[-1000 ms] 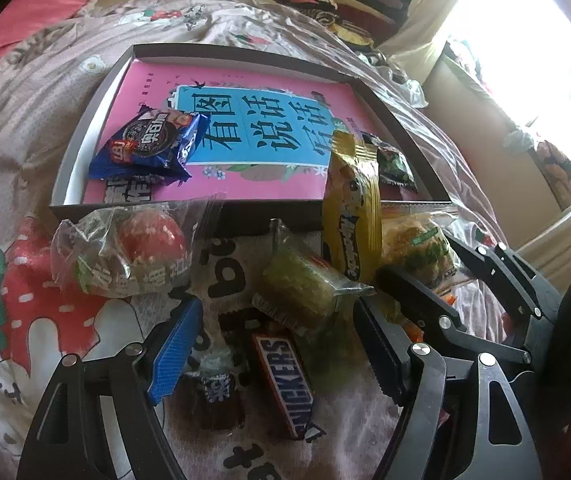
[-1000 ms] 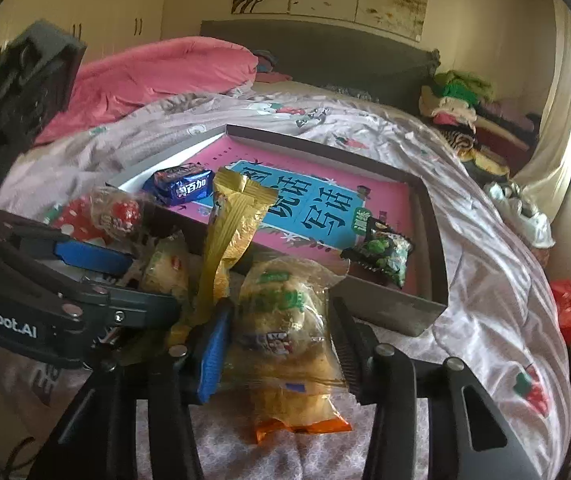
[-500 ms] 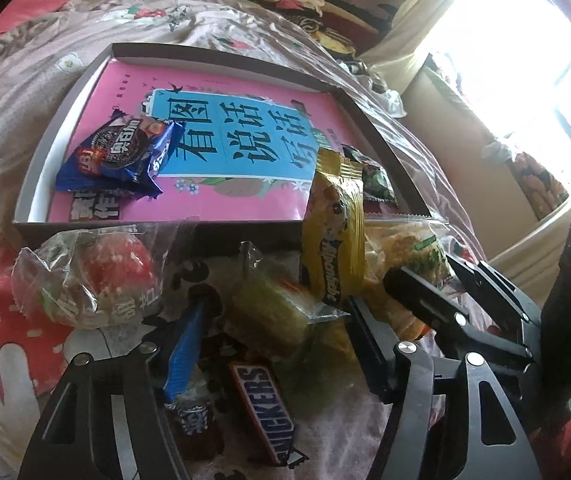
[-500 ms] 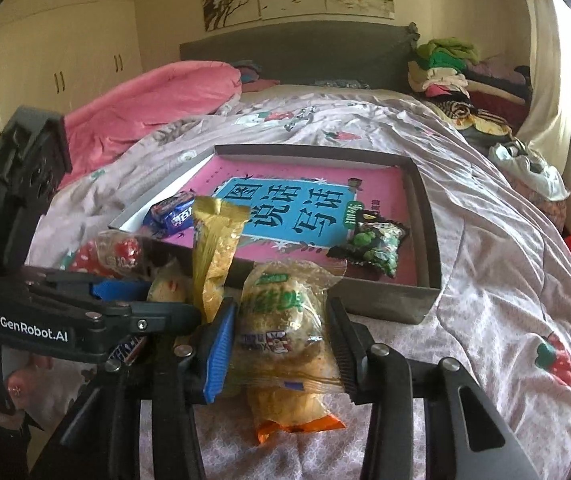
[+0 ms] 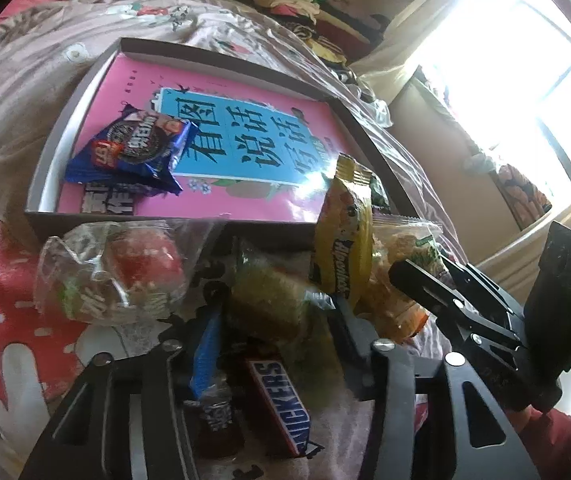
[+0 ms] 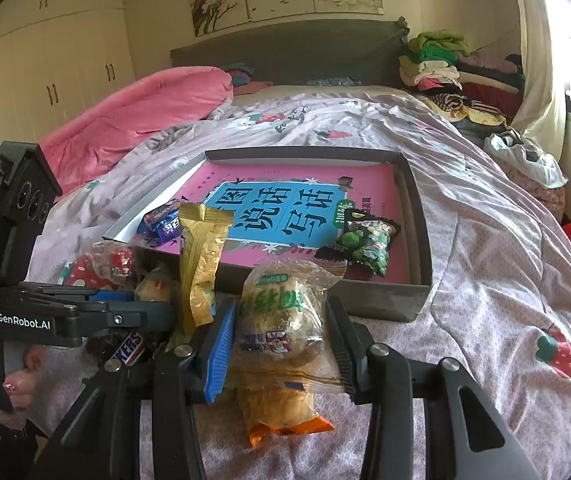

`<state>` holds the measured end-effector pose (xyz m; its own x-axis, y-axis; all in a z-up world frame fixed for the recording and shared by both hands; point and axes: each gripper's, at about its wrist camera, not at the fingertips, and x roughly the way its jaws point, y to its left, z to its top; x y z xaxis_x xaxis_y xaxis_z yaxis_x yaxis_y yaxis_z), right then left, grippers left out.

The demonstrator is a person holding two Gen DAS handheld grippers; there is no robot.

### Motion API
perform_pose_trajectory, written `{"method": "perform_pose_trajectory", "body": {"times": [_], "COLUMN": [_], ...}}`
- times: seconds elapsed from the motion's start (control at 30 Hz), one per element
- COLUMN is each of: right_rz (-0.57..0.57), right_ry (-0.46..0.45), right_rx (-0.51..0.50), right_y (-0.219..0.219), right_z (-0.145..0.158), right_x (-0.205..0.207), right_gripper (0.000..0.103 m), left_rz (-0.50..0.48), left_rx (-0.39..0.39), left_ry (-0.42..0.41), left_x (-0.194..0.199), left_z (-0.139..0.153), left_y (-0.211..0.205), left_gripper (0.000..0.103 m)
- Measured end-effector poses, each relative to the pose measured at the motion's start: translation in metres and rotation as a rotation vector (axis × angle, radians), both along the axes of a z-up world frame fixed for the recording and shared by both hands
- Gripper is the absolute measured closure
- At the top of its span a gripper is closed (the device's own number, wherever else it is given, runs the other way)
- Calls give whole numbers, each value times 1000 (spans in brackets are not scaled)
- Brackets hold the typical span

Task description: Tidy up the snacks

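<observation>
At the bottom centre of the right wrist view, the right gripper clamps a clear-wrapped cake just before the grey tray. In the left wrist view, the left gripper is closing around a green-filled pastry packet, lower centre.

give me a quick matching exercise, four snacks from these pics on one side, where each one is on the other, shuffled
Snacks
1. blue cookie packet
2. green pea packet
3. Snickers bar
4. clear-wrapped pastry

Places
A. between the right gripper's jaws
B. on the quilt, below the left gripper
C. in the box, near-left part in the left wrist view
D. in the box, near-right corner in the right wrist view

Pairs: 1-C, 2-D, 3-B, 4-A
</observation>
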<state>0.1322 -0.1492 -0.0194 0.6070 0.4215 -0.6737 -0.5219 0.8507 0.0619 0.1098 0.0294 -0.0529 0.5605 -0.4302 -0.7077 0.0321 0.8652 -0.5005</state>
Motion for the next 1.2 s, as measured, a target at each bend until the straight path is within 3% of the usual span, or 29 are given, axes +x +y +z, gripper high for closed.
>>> {"method": "perform_pose_trajectory", "body": {"times": [1.2], "right_rz": [-15], "right_ry": [-43], "right_rx": [73], "right_y": [-13], "right_z": [16], "right_x": [-1], "right_gripper": [59], "left_rz": [50], "left_rx": [92], "left_ry": [-120], "left_x": [-28], "left_z": [55], "left_y": [3], "left_gripper": [60]}}
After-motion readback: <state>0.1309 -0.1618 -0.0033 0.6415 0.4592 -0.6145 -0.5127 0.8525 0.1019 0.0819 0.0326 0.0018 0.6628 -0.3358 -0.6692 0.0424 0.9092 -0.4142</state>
